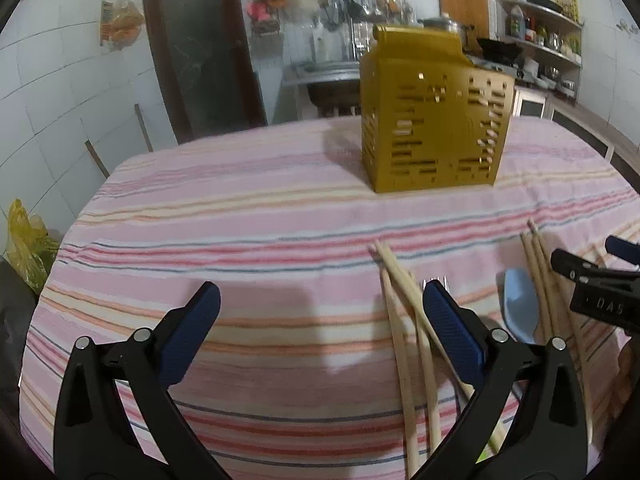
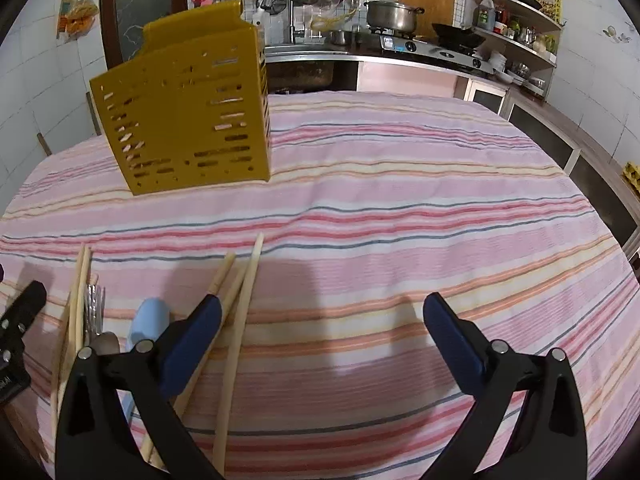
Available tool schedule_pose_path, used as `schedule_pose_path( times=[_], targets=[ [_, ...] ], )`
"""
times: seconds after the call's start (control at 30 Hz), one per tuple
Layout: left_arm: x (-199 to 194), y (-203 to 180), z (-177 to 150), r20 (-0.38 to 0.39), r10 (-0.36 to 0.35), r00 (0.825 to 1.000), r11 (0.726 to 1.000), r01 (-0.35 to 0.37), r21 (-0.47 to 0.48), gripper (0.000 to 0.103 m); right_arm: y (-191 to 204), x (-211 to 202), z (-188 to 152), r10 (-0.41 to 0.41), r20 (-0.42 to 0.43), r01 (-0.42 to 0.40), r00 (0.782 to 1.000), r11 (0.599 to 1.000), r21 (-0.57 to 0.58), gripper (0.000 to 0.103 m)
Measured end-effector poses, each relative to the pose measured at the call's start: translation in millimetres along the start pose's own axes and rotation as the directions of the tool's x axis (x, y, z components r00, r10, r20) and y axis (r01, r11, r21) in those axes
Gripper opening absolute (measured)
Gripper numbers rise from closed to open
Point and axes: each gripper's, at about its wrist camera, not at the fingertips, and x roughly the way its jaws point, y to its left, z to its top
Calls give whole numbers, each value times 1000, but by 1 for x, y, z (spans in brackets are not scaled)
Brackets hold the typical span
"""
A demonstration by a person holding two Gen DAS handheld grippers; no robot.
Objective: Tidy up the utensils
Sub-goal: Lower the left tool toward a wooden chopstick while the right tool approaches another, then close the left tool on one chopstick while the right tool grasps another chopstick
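Both tools hung empty above the striped worktop, utensils lying loose in front of the yellow holder.

The left tool [image 1: 322, 294] and the right tool [image 2: 322, 306] each had their blue-padded fingers spread wide apart, gripping nothing. Nearest the cameras, well short of the utensil holder [image 1: 434, 116], lay pale wooden chopsticks [image 1: 400, 312] in two loose bunches, crossing one another, with a light blue spoon [image 1: 520, 308] between the bunches and a metal fork [image 2: 94, 308] partly hidden among them. The holder stood upright farther back on the pink striped cloth [image 2: 400, 200], a mustard-yellow slotted box with light sticks showing through its slots. Behind the holder were a sink, hanging ladles, a steel pot [image 2: 390, 14] on a stove, and cluttered shelves against white tiled walls.
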Motion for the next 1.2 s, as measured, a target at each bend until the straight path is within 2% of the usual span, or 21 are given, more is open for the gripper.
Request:
schedule_pose_path(
  times=[0.13, 0.23, 0.4, 0.67, 0.73, 0.8, 0.97, 1.07, 1.2],
  targets=[
    [3, 3, -4, -25, -16, 1000, 1000, 16, -17, 90, 2, -1, -3, -15, 0, 15, 1000, 1000, -6, 98],
    [6, 4, -6, -41, -19, 999, 1000, 18, -18, 87, 0, 3, -3, -6, -18, 6, 1000, 1000, 4, 90],
    [9, -2, -10, -61, -13, 998, 1000, 14, 11, 86, -1, 3, -3, -12, -26, 13, 1000, 1000, 11, 89],
    [14, -5, -15, -101, -18, 995, 999, 20, 25, 85, 9, 2, -8, -11, -60, 11, 998, 1000, 6, 72],
    [19, -4, -16, -129, -31, 991, 999, 33, 15, 76, 10, 2, -8, -6, -68, 7, 998, 1000, 14, 68],
    [22, -2, -17, -152, -47, 987, 999, 47, -1, 74, 13, 1, -8, -8, -70, 9, 997, 1000, 12, 63],
    [23, -3, -17, -157, -54, 986, 999, 54, -5, 72, 20, -6, -12, -6, -75, 7, 997, 1000, 10, 43],
    [24, -2, -17, -161, -59, 985, 998, 58, -12, 67, 23, -9, -15, -2, -67, 3, 998, 1000, 6, 37],
    [29, -8, -12, -172, -58, 983, 998, 58, -5, 54, 22, -3, -8, 9, -73, -9, 997, 1000, 12, 33]
  ],
)
